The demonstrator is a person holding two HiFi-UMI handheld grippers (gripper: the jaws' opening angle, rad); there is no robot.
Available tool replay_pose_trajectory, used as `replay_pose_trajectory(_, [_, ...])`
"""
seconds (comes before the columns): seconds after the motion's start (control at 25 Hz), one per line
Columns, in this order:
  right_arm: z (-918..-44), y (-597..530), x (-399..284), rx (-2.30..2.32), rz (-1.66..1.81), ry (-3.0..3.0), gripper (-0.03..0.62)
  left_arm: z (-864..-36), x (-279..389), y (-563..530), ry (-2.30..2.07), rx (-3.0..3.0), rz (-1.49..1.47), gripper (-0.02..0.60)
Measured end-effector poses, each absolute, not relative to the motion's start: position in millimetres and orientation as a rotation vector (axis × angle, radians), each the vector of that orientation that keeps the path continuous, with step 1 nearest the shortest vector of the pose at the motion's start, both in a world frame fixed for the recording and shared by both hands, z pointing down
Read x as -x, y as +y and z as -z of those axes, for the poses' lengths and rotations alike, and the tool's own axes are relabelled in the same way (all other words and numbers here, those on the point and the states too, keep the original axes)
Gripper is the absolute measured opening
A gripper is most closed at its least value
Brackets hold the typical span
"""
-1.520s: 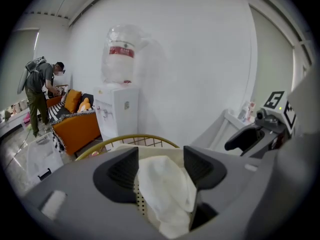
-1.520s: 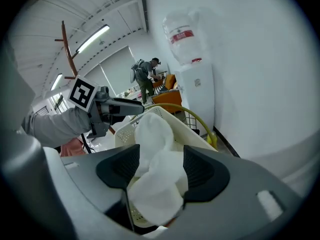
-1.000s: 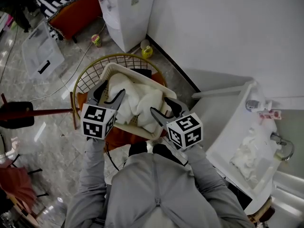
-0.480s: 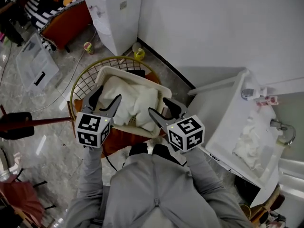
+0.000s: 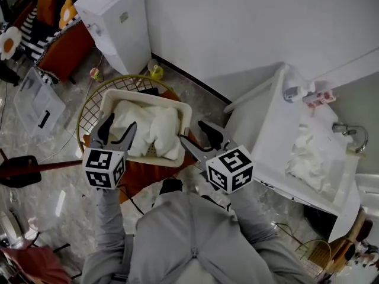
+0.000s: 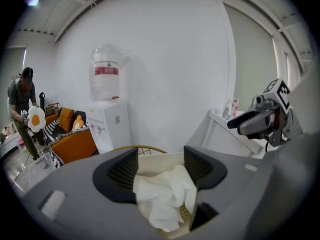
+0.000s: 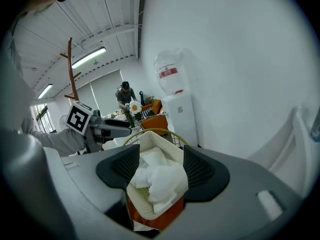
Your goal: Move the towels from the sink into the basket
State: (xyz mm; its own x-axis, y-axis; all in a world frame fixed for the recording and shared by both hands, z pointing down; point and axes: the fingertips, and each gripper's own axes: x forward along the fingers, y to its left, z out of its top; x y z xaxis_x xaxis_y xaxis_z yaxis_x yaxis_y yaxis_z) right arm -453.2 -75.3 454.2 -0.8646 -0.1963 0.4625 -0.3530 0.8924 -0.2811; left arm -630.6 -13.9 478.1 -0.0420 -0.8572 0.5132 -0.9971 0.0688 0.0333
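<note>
Head view alone shows towels [image 5: 311,158], apparently, in sink [image 5: 263,141].

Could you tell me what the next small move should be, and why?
Probably swing the right gripper toward the sink: it and the left gripper are open and empty by the basket, which holds towels, while a white towel lies in the sink.

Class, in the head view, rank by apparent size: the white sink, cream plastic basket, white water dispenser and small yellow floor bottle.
White sink, largest.
Cream plastic basket and white water dispenser: look alike, not ranked.
Small yellow bottle, smallest.
</note>
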Motion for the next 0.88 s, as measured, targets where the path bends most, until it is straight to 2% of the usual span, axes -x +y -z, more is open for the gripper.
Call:
replay_pose_trajectory(0.28, [-431, -71, 361, -0.526, -0.513, -2.698, 0.255, -453, 548, -14, -1.956, -1.924, -0.501, 0.313])
replay_pose_trajectory(0.88, [-412, -40, 100, -0.965, -0.534, -2.723, 0.255, -420, 295, -21, -1.796, -2.259, -0.472, 0.313])
